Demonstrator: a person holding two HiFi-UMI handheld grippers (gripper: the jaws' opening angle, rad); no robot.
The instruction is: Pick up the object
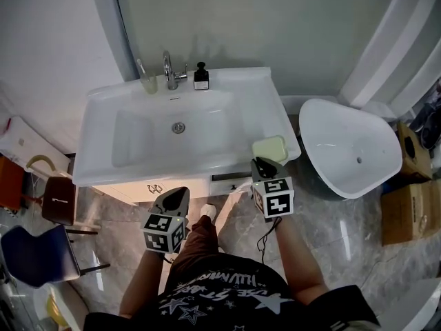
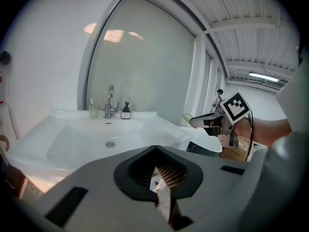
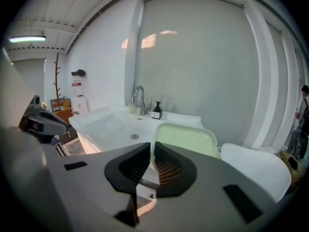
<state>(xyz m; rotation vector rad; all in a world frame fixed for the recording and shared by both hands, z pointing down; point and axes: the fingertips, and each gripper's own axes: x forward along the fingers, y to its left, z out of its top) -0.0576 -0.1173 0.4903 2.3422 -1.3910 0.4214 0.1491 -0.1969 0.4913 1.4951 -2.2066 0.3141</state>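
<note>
At the washbasin, your right tongs (image 1: 264, 164) reach the pale green rounded plastic tray (image 1: 269, 147) that lies flat on the front right corner of the white ceramic vanity worktop (image 1: 238, 88), right of the sunken bowl and close to the edge. In the right gripper view the right tongs (image 3: 152, 166) are drawn in to a narrow slit, and the near left rim of the tray (image 3: 186, 138) runs into that slit, so they appear to be pinching the rim rather than standing clear of it. Your left tongs (image 1: 181, 194) hang low in front of the cabinet, below the worktop's front edge and well apart from the tray; the left gripper view shows the left tongs (image 2: 157, 171) pressed fully together with nothing between them. At the back of the worktop a chrome tap (image 1: 169, 71), a small black pump bottle (image 1: 201, 76) and a clear tumbler (image 1: 147, 83) stand in a row, untouched. By the look of it, the reach is done and the grip looks made, but the tray is not yet raised. What remains for you is the lift itself, straight up off the corner.
</note>
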